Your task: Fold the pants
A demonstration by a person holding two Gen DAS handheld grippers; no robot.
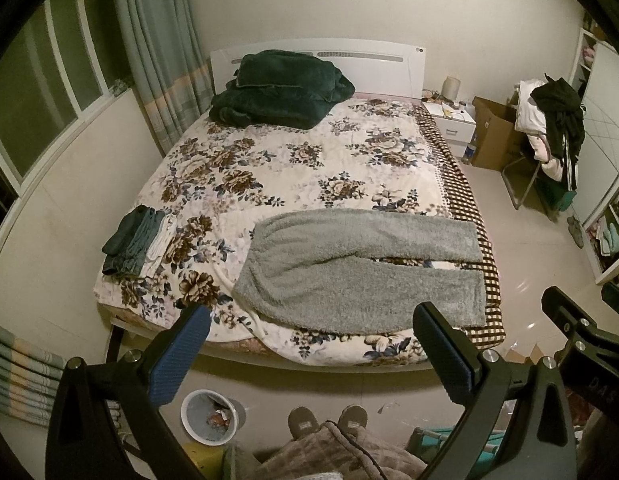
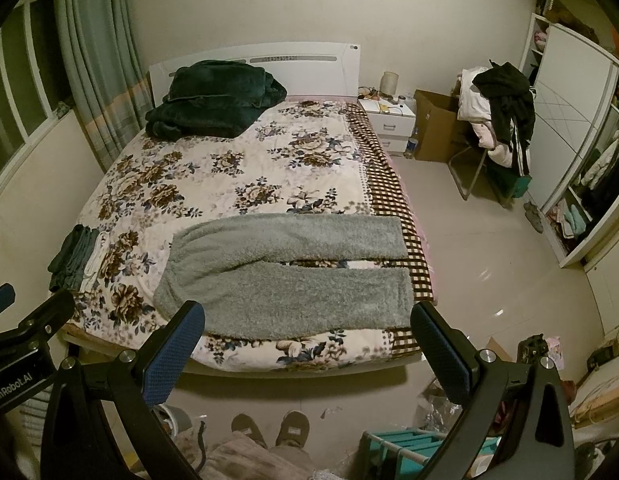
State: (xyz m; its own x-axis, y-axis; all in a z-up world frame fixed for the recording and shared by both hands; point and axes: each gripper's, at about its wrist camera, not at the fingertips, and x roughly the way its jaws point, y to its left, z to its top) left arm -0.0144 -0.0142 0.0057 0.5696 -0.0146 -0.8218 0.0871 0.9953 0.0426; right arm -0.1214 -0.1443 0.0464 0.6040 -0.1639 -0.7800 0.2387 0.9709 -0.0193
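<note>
Grey fleece pants (image 1: 349,268) lie flat across the near end of the floral bed (image 1: 301,160), waist to the left, both legs spread apart toward the right edge. They also show in the right wrist view (image 2: 285,276). My left gripper (image 1: 311,320) is open and empty, held above the floor in front of the bed's near edge. My right gripper (image 2: 307,318) is open and empty too, beside it to the right. Part of the right gripper shows in the left wrist view (image 1: 581,332).
A stack of folded clothes (image 1: 135,242) lies at the bed's near left. A dark green blanket (image 1: 277,92) is at the headboard. A bin (image 1: 211,416) and the person's slippers (image 1: 329,420) are on the floor below. A chair with clothes (image 1: 549,128) stands right.
</note>
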